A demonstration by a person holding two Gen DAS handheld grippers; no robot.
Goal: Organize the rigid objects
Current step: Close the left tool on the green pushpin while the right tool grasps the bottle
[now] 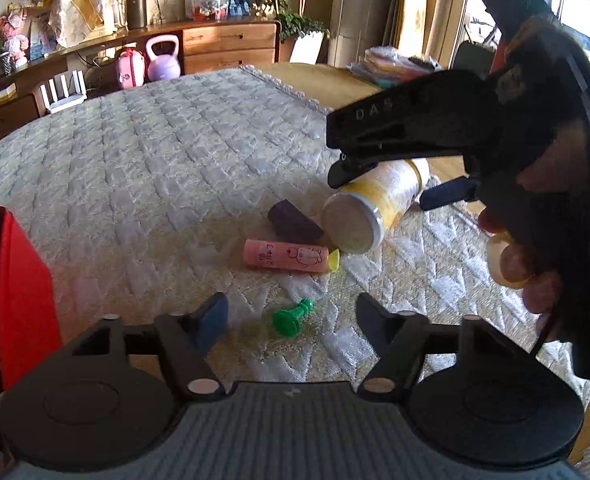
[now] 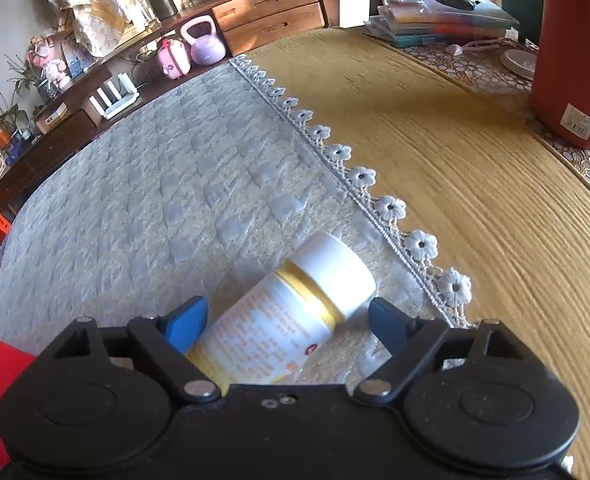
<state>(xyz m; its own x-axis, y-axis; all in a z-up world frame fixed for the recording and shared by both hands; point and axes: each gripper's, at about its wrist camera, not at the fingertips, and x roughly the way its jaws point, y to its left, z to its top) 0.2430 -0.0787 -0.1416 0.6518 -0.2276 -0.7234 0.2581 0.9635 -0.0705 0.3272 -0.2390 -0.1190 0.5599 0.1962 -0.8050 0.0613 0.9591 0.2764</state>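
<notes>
Surface: a quilted cloth point(image 1: 167, 160) over a wooden table point(image 2: 455, 152).
Room: a sideboard point(image 1: 231, 46) stands behind.
Left gripper point(image 1: 291, 316): angled down, jaws spread around a green peg point(image 1: 292, 317), not touching.
Right gripper point(image 2: 287, 324): jaws spread either side of a lying white bottle point(image 2: 291, 312); contact unclear.

Bottle point(image 2: 279, 320) base (behind tool) hidden

"DAS" stands in pale letters on the right tongs point(image 1: 379, 184); the bottle's point(image 2: 283, 320) print is unreadable.
</notes>
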